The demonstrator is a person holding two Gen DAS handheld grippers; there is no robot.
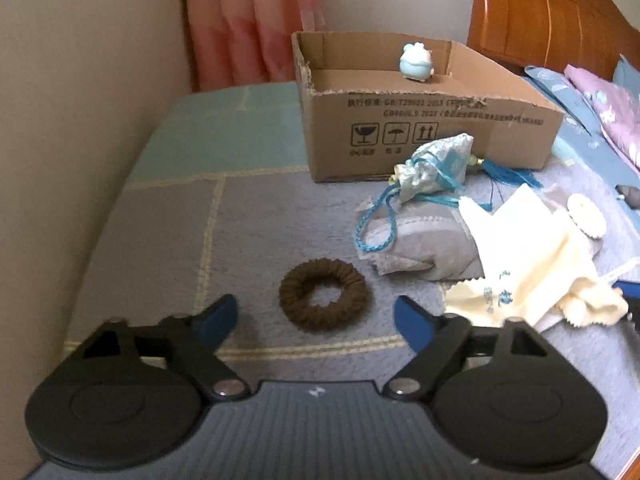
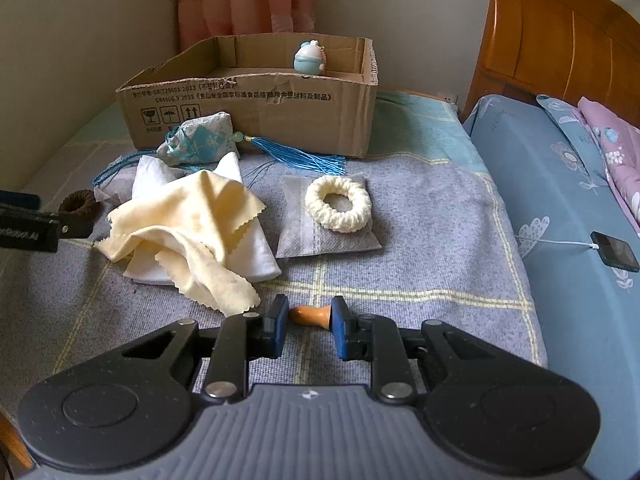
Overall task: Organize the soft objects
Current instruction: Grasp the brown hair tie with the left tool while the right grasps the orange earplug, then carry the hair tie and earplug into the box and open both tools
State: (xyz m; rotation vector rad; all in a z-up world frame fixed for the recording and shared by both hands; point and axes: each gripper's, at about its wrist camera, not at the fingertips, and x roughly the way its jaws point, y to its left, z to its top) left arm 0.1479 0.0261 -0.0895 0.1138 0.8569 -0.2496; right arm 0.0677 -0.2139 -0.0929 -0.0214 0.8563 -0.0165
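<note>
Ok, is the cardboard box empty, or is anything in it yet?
Not empty: the cardboard box holds one small pale-blue plush toy, upright near the back wall. Nothing else shows inside, though the front wall hides part of the floor.

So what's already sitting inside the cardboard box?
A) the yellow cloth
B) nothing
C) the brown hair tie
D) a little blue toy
D: only the little blue toy sits inside the cardboard box; the brown hair tie and yellow cloth lie outside on the bed.

Orange object (image 2: 310, 316) partly hidden between pads; box print (image 1: 420, 108) blurred
</note>
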